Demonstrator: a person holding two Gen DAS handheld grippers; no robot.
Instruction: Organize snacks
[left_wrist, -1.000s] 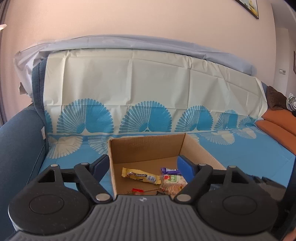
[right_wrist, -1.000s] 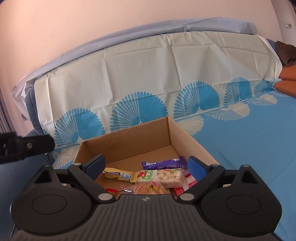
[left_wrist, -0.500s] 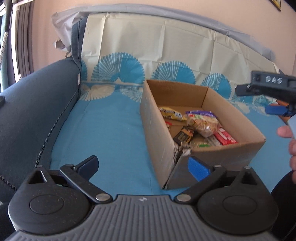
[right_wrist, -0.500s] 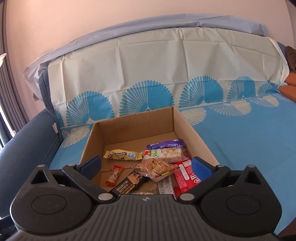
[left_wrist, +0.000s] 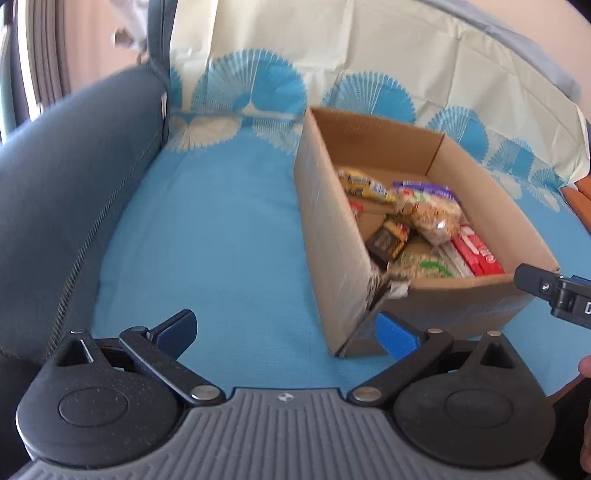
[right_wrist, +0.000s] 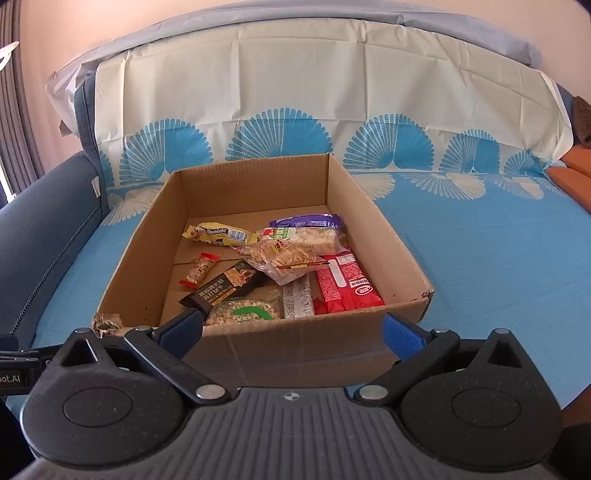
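An open cardboard box (right_wrist: 354, 206) stands on the blue sofa cover and holds several snack packs: a yellow bar (right_wrist: 219, 234), a purple bar (right_wrist: 306, 221), a clear cracker bag (right_wrist: 284, 256), red packs (right_wrist: 345, 286), a black pack (right_wrist: 225, 286). The box also shows in the left wrist view (left_wrist: 325, 229). My right gripper (right_wrist: 291, 332) is open and empty at the box's near wall. My left gripper (left_wrist: 286, 330) is open and empty, over the cover by the box's near left corner.
A dark blue sofa armrest (left_wrist: 62, 177) rises on the left. The backrest under a cream and blue fan-print sheet (right_wrist: 295, 92) stands behind the box. Orange cushions (right_wrist: 576, 170) lie far right. The other gripper's body (left_wrist: 554, 291) shows at the left view's right edge.
Both grippers have pulled back and risen from the box. The left one has swung to the left of the box. More of the snacks inside now show.
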